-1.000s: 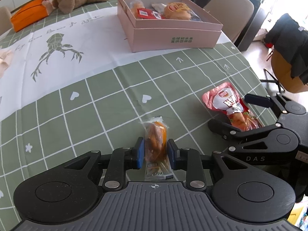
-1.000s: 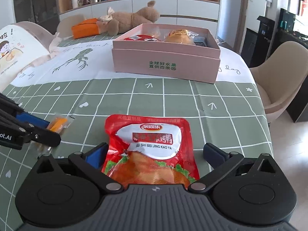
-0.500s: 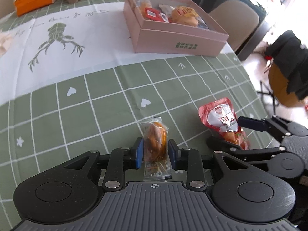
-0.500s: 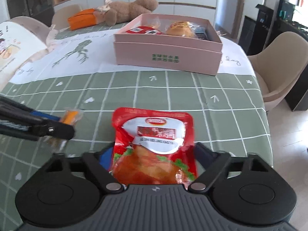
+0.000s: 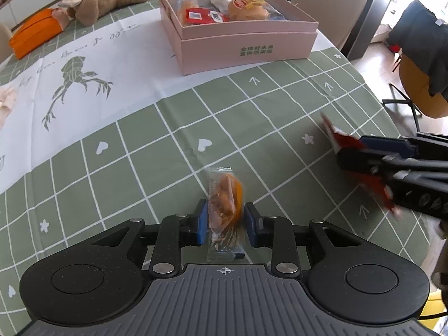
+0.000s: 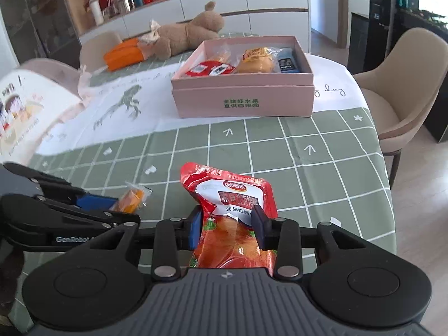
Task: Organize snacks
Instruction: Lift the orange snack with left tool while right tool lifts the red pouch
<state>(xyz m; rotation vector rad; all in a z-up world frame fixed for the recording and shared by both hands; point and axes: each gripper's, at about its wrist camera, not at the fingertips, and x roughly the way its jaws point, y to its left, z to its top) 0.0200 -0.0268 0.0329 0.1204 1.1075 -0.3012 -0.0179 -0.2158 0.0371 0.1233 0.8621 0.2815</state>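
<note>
Holding both snacks short of the pink box: my right claw, just closing, pinches the soft, crinkly red pouch mid-body; my left claw grips the light wrapped pastry.

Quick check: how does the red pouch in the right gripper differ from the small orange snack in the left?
The red pouch is far larger and opaque with a printed white label; the orange snack is small, in a clear wrapper. The pouch buckles between the right gripper; the snack keeps its shape in the left gripper. Both are sealed and gripped, outside the pink box.
</note>
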